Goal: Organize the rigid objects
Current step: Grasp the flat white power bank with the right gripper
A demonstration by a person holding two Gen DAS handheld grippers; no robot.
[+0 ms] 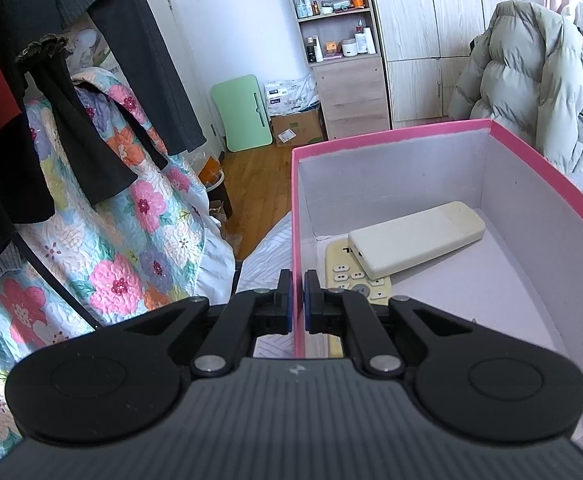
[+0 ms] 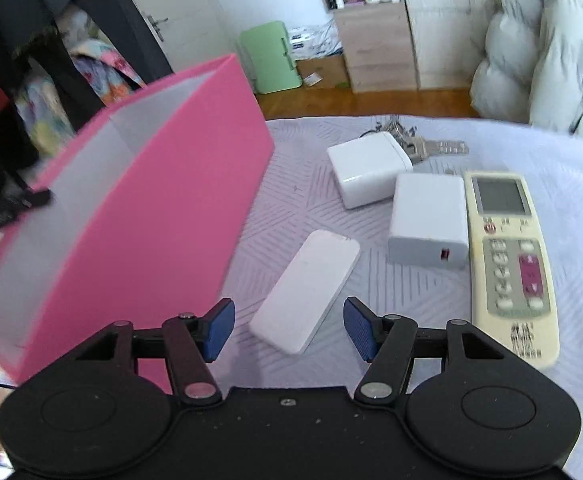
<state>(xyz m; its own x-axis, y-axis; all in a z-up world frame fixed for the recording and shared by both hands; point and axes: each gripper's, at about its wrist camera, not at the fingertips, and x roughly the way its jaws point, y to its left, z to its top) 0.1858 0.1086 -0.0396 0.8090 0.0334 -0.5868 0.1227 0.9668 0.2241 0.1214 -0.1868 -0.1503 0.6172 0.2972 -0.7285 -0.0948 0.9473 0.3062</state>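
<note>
The pink box [image 1: 411,136] with white inner walls stands on the bed, and my left gripper [image 1: 298,292] is shut on its near-left wall. Inside it a white slim remote [image 1: 415,238] lies face down across a yellowish remote [image 1: 343,272]. In the right wrist view the pink box [image 2: 151,216] is at the left. My right gripper [image 2: 289,326] is open just above the bedcover. A flat white slim device [image 2: 307,290] lies just ahead, its near end between the fingertips and untouched. Further right lie two white charger blocks [image 2: 365,168] [image 2: 429,220], a cream remote [image 2: 511,264] and keys [image 2: 423,144].
The pale quilted bedcover [image 2: 551,160] carries everything. A puffy grey coat [image 1: 531,80] hangs at the back right. Dark clothes [image 1: 71,80] and a floral quilt [image 1: 131,220] crowd the left. Wooden floor, a green folding table [image 1: 243,114] and shelves lie beyond the bed.
</note>
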